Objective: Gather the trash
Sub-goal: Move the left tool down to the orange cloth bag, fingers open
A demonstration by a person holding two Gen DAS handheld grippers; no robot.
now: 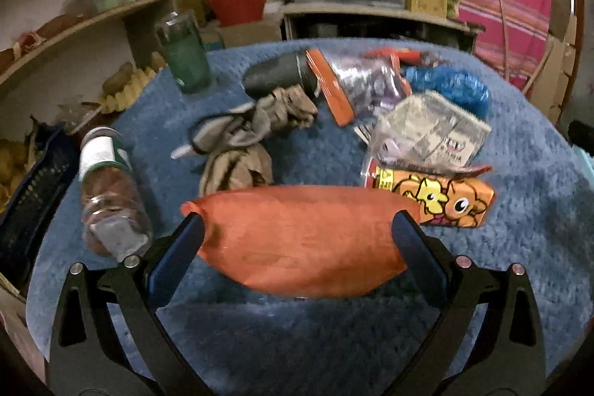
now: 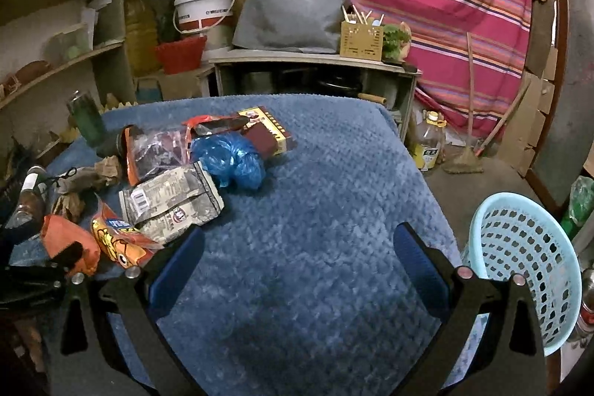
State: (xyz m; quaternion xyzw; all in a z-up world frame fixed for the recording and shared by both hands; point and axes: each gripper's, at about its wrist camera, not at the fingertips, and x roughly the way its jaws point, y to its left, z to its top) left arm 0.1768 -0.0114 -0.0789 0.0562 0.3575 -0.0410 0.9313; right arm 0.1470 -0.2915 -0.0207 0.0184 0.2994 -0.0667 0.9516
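Note:
My left gripper [image 1: 297, 229] is wide apart, with an orange packet [image 1: 300, 240] between its fingers; both pads touch the packet's ends. The packet seems lifted slightly off the blue blanket [image 1: 297, 340]; it also shows in the right wrist view [image 2: 68, 242] with the left gripper on it. Beyond lie an orange cartoon snack bag [image 1: 441, 201], a grey printed wrapper [image 1: 430, 130], a blue plastic bag [image 1: 453, 88], crumpled brown paper [image 1: 248, 136] and a plastic bottle [image 1: 111, 195]. My right gripper [image 2: 297, 240] is open and empty over bare blanket [image 2: 315, 229].
A light blue perforated basket [image 2: 527, 262] stands off the blanket's right edge. A green glass [image 1: 183, 54] stands at the far left of the blanket. A dark box [image 2: 265, 132], a dark cylinder [image 1: 278, 77] and shelves [image 2: 63, 62] lie beyond. A dark blue crate [image 1: 33, 203] sits at left.

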